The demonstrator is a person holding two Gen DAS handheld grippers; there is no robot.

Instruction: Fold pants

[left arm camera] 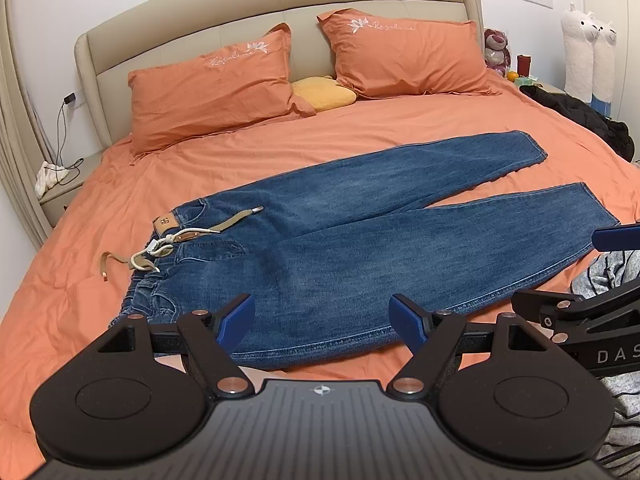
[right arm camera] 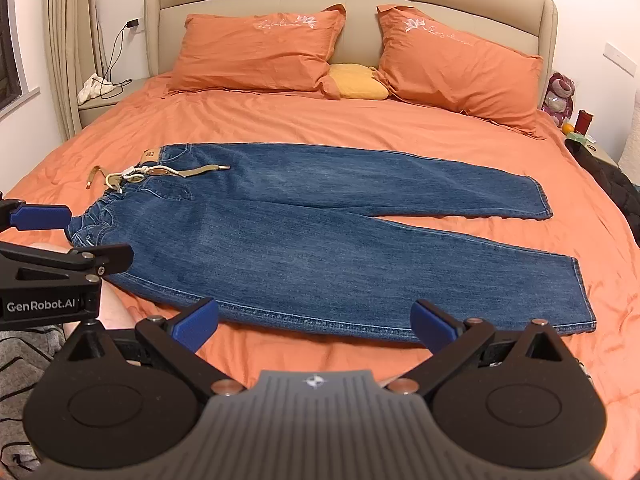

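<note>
Blue jeans (left arm camera: 340, 240) (right arm camera: 320, 236) lie flat on the orange bed, waistband to the left, both legs spread out to the right. An olive drawstring (left arm camera: 224, 224) (right arm camera: 200, 169) trails from the waistband. My left gripper (left arm camera: 322, 322) hovers open over the near edge of the lower leg, nothing between its blue pads. My right gripper (right arm camera: 316, 322) is open too, just in front of the lower leg's near hem edge. Each gripper shows at the side of the other's view, the right gripper (left arm camera: 612, 240) and the left gripper (right arm camera: 40, 218).
Two orange pillows (left arm camera: 216, 84) (right arm camera: 260, 52) and a yellow cushion (left arm camera: 324, 94) rest against the beige headboard. A dark jacket (left arm camera: 580, 116) lies at the bed's right edge. Nightstands with small items flank the bed. A striped grey garment (right arm camera: 24, 356) is by my body.
</note>
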